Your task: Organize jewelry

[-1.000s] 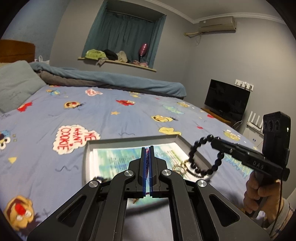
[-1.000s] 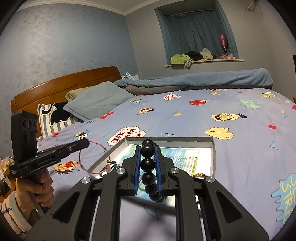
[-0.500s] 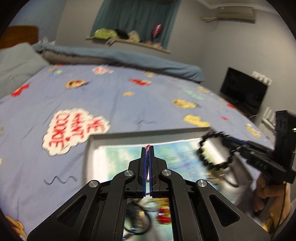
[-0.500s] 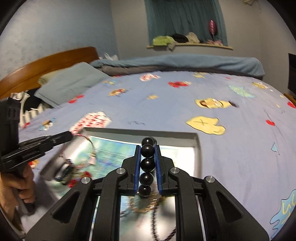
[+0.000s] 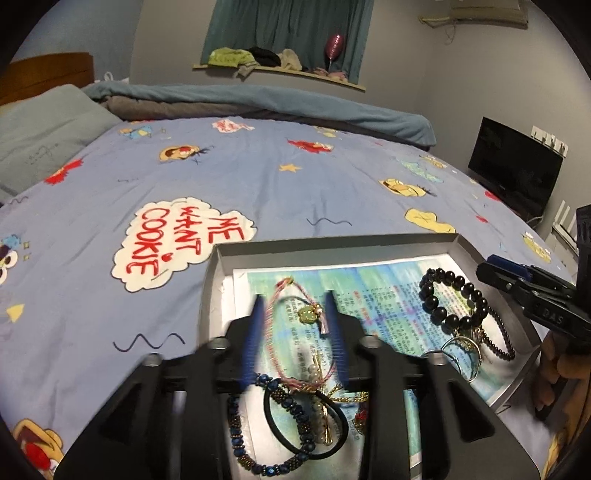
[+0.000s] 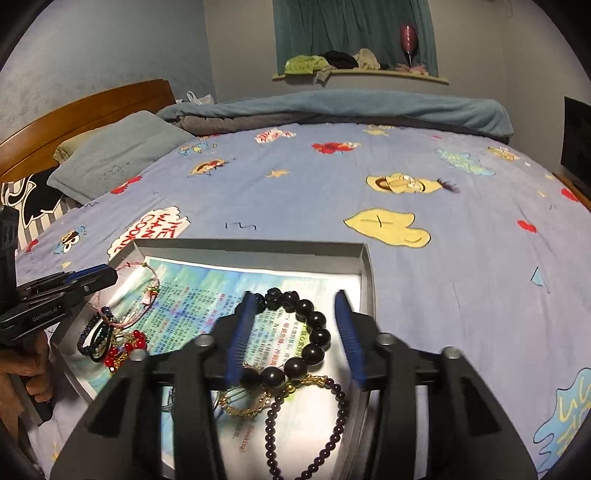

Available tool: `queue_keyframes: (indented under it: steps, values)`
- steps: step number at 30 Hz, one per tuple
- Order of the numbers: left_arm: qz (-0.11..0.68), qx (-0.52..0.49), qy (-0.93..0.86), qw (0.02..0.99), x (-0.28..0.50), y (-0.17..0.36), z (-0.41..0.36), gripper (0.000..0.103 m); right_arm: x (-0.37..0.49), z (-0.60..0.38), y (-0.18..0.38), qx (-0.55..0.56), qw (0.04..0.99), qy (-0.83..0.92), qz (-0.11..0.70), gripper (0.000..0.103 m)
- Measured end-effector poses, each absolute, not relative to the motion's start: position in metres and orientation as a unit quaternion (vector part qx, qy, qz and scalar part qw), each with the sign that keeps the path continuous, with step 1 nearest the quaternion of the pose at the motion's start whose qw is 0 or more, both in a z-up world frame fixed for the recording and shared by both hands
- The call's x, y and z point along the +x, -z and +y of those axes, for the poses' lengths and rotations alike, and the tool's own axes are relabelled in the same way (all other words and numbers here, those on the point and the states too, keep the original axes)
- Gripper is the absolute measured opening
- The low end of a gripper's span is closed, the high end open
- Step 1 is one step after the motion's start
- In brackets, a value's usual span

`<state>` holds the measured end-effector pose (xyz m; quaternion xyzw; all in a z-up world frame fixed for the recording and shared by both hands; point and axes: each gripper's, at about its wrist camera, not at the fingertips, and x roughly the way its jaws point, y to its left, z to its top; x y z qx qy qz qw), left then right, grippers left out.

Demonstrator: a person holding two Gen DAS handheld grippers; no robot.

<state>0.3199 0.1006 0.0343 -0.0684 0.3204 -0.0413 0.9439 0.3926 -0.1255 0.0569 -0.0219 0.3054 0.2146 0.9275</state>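
Bedroom as I see it from both wrist cameras, dim and grey-blue

I look across a bed (image 6: 332, 192) under a blue cartoon-print sheet, with a wooden headboard (image 6: 85, 110) and a grey-green pillow (image 6: 122, 155) at its left, and a teal duvet (image 6: 351, 107) rolled along the far edge; beyond it, teal curtains (image 6: 351, 29) hang over a window ledge (image 6: 362, 74) piled with clothes, a dark television (image 5: 513, 166) stands by the right wall, and an air conditioner (image 5: 487, 14) sits high up

Bed (image 5: 280, 192) with blue cartoon-print sheet; grey pillow (image 6: 118, 158) by wooden headboard (image 6: 85, 110); rolled blue blanket (image 6: 351, 107) at far edge; teal curtain (image 5: 288, 29); clothes-strewn window ledge (image 5: 280, 68); dark television (image 5: 513, 170); wall air conditioner (image 5: 487, 14).
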Motion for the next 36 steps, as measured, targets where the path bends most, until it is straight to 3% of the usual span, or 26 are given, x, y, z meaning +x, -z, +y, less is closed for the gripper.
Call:
queue_keyframes:
  steps: [2, 4, 9, 11, 16, 22, 36]
  values:
    - [0.311, -0.073, 0.036, 0.947, 0.315, -0.037, 0.103, 0.058, 0.388, -0.125, -0.060, -0.021, 0.929, -0.217, 0.300, 0.048]
    - [0.301, -0.073, 0.030, 0.950, 0.311, -0.040, 0.102, 0.078, 0.382, -0.124, -0.064, -0.024, 0.931, -0.218, 0.292, 0.049]
    - [0.268, -0.071, 0.021, 0.960, 0.294, -0.049, 0.101, 0.092, 0.361, -0.124, -0.071, -0.026, 0.940, -0.219, 0.259, 0.065]
    - [0.257, -0.071, 0.018, 0.964, 0.283, -0.051, 0.100, 0.094, 0.350, -0.129, -0.075, -0.020, 0.945, -0.218, 0.244, 0.078]
    - [0.228, -0.084, -0.001, 0.970, 0.250, -0.054, 0.103, 0.096, 0.324, -0.142, -0.076, -0.005, 0.947, -0.226, 0.229, 0.088]
    - [0.215, -0.077, -0.004, 0.974, 0.220, -0.048, 0.093, 0.097, 0.288, -0.153, -0.069, -0.004, 0.949, -0.228, 0.217, 0.094]
    - [0.179, -0.046, -0.010, 0.983, 0.169, -0.032, 0.066, 0.098, 0.236, -0.149, -0.047, -0.038, 0.953, -0.224, 0.198, 0.097]
